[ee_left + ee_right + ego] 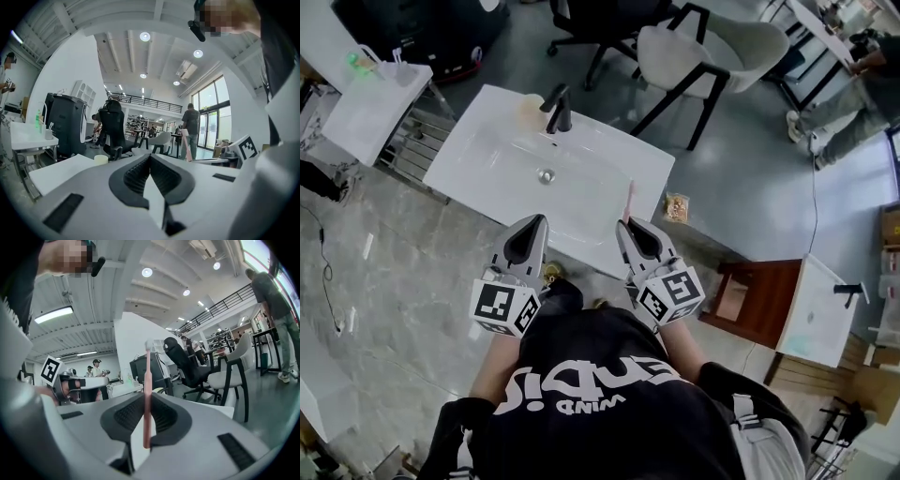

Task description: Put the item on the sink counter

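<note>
A pink toothbrush [147, 394] stands upright between the jaws of my right gripper [146, 401], which is shut on its handle; its white bristle head points up. In the head view the toothbrush [629, 199] sticks out ahead of the right gripper [630, 225], over the front right part of the white sink counter [483, 127]. My left gripper [532, 228] hovers at the counter's front edge, and in its own view the left gripper [150, 161] has its jaws closed together with nothing between them.
A black faucet [558, 110] stands at the back of the basin, a drain [546, 175] in its middle. A small packet [677, 207] lies on the floor right of the sink. A white chair [712, 52], a wooden stand [764, 300] and a side table [375, 103] surround it.
</note>
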Demonstrator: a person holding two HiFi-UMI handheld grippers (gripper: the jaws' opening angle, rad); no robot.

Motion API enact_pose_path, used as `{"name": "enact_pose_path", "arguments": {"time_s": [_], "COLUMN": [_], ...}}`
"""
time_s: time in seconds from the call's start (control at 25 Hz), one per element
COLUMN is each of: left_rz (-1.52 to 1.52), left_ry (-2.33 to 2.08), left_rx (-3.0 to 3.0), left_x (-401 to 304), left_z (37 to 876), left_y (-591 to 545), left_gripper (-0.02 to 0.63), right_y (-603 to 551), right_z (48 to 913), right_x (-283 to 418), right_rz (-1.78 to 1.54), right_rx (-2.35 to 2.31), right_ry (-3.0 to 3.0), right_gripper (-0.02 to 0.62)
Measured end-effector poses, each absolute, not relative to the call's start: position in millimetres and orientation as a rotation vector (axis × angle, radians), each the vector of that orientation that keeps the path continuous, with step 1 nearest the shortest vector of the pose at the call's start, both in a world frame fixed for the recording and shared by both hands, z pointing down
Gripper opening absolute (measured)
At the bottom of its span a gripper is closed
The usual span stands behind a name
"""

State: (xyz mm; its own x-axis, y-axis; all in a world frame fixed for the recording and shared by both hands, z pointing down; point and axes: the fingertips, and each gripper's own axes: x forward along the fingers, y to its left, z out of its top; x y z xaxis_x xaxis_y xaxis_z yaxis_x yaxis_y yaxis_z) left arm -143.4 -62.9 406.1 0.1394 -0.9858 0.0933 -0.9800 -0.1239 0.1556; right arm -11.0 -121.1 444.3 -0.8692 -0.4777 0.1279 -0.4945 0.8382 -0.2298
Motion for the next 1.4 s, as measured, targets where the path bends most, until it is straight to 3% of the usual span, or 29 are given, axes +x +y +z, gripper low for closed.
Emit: {"name": "enact_pose_path", "arguments": {"time_s": [0.56, 1.4], "left_rz": [-0.012, -0.021], "left_ry": [-1.692, -1.507], "left_rx": [2.442, 2.517], "left_x": [-190, -184], "left_z": [402, 403], "left_y": [-137, -173], "left_gripper": [0.02, 0.02], "right_y": [-164, -189], "right_z": [441, 430], "right_x": [-60, -63], "right_rz": [0.405, 0.39], "right_rx": [1.054, 1.188], "right_ry": [-2.856, -2.801], "right_gripper": [0.055, 0.057]}}
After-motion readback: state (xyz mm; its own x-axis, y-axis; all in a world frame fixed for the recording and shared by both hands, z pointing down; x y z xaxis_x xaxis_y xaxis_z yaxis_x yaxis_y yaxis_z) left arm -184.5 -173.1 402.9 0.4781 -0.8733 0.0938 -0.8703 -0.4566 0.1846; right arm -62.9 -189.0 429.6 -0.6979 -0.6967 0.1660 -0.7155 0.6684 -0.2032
